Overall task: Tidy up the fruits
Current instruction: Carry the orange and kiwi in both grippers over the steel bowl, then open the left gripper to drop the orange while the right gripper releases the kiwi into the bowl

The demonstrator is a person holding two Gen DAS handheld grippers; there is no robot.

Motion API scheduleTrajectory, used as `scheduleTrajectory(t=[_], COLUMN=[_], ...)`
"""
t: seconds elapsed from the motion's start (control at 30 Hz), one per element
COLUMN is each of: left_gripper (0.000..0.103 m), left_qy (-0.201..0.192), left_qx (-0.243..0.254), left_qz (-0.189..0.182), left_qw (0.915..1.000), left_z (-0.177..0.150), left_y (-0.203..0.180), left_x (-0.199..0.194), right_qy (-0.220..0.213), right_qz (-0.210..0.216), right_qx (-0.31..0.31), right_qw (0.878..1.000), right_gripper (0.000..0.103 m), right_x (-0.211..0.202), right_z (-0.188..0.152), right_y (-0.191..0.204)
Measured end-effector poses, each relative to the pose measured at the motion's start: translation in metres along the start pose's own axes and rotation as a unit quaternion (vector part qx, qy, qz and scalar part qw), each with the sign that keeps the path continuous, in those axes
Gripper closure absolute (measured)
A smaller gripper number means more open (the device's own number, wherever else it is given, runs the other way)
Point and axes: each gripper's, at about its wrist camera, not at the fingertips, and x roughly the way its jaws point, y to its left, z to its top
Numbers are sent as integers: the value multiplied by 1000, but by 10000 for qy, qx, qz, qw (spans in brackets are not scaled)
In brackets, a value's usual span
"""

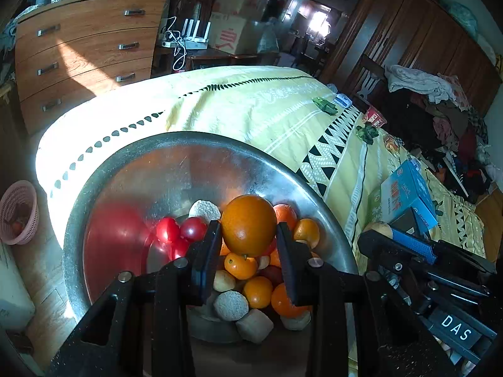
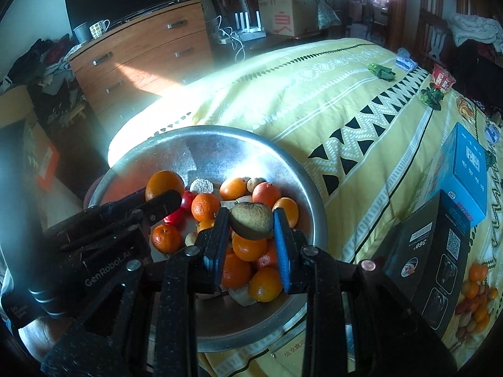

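Note:
A large metal bowl (image 1: 132,169) sits at the near edge of a yellow-clothed table and holds several oranges, red fruits and pale brown fruits. My left gripper (image 1: 248,235) is shut on a big orange (image 1: 248,220), held above the pile. My right gripper (image 2: 251,223) is shut on a brown kiwi-like fruit (image 2: 251,220) above the bowl (image 2: 283,163). The left gripper with its orange (image 2: 164,183) shows at the left in the right wrist view. The right gripper's blue finger (image 1: 408,243) shows at the right in the left wrist view.
A blue box (image 2: 465,176) and a black box (image 2: 421,257) stand on the table to the right of the bowl. Small green and red packets (image 2: 380,70) lie at the far end. A pink basket (image 1: 19,212) sits on the floor at the left. A wooden dresser (image 1: 85,50) stands behind.

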Motion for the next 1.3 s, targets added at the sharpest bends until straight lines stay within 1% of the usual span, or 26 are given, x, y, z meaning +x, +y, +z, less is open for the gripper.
scheduleTrajectory(t=[0.4,0.7,1.13,1.17,1.23,1.27,1.3], left_gripper=[67,67,67,65,49,46,41], left_qy=[19,112,278,272,231,182,154], left_qx=[11,26,-28,-28,-40,-51,-59], left_qz=[13,66,180,175,213,221,240], left_qw=[10000,9999,9994,9995,9995,9996,9996], left_z=[0,-5,-9,-9,-8,-7,-6], left_y=[0,2,2,2,2,3,3], left_x=[2,6,14,14,12,10,9], right_qy=[43,152,336,339,358,366,366], right_qz=[42,115,151,150,161,164,166], right_qx=[45,30,149,154,184,191,200], right_qw=[10000,9998,9992,9992,9991,9990,9990], right_gripper=[75,75,74,74,74,74,73], right_x=[4,10,19,20,20,20,20], right_z=[-2,-8,-13,-13,-12,-12,-12], right_y=[-1,2,-4,-4,-5,-6,-6])
